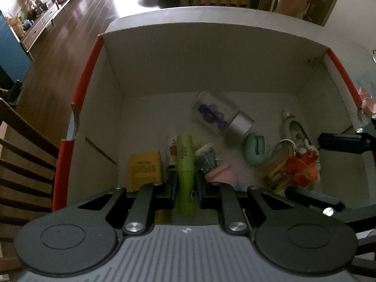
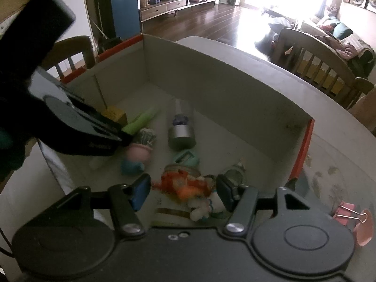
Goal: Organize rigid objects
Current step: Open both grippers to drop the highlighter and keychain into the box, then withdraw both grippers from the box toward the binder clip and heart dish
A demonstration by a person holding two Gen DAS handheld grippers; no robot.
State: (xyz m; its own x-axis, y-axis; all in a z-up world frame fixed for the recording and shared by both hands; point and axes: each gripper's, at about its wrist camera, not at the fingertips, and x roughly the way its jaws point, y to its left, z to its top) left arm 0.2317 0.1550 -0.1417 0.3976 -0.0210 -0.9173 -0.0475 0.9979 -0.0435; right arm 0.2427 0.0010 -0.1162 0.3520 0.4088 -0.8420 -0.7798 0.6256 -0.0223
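Note:
A large open cardboard box with red edges holds several small things. Over its near side my left gripper is shut on a light green tube, which points away from me; the same gripper and tube show in the right wrist view. My right gripper stands open, its blue pads close on either side of an orange and white toy figure lying on the box floor. The left wrist view shows that gripper around the toy.
On the box floor lie a clear bottle with blue pieces, a teal egg-shaped item, a yellow carton, a pink potted cactus and a white bottle. A pink binder clip lies outside on the table. Wooden chairs stand around.

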